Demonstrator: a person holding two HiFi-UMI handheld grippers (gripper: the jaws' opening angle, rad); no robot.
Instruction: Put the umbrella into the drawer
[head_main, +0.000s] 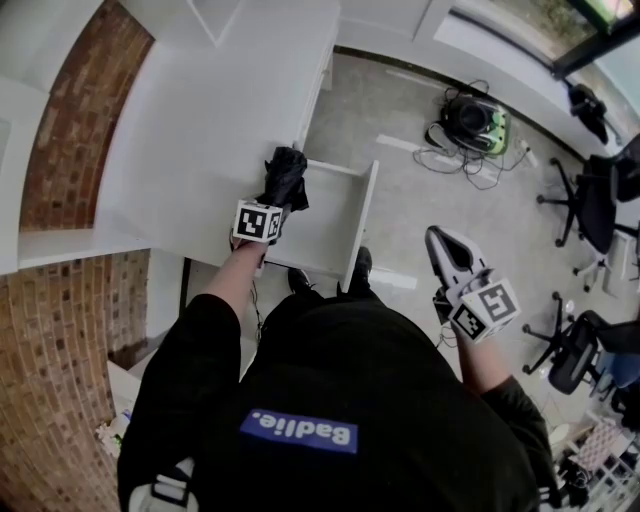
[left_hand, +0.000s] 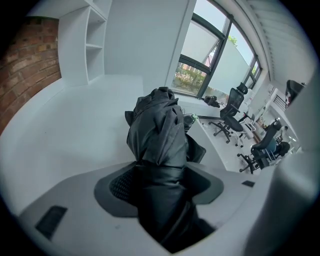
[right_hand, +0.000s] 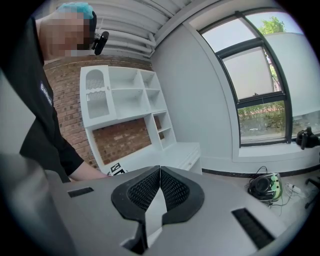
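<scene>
— What's the room like?

— A white tabletop (head_main: 200, 130) runs along a brick wall (head_main: 70, 140), with white shelving (right_hand: 125, 95) at its end. A drawer (head_main: 362, 215) stands pulled out over the grey floor (head_main: 420, 200). A headset (head_main: 472, 122) with its cables lies on that floor, and office chairs (head_main: 590, 200) stand well apart from the desk.

— And the umbrella?

— The black, folded umbrella (head_main: 285, 180) is clamped in the left gripper (head_main: 268, 215), and its bunched fabric sticks out past the jaws. It sits at the spot where the drawer's inner end meets the tabletop edge. I can't tell whether it touches either one.

— The other hand?

— The right gripper (head_main: 440, 240) is held out over the floor, beside the drawer's front. Its jaws are pressed together with nothing between them.
</scene>
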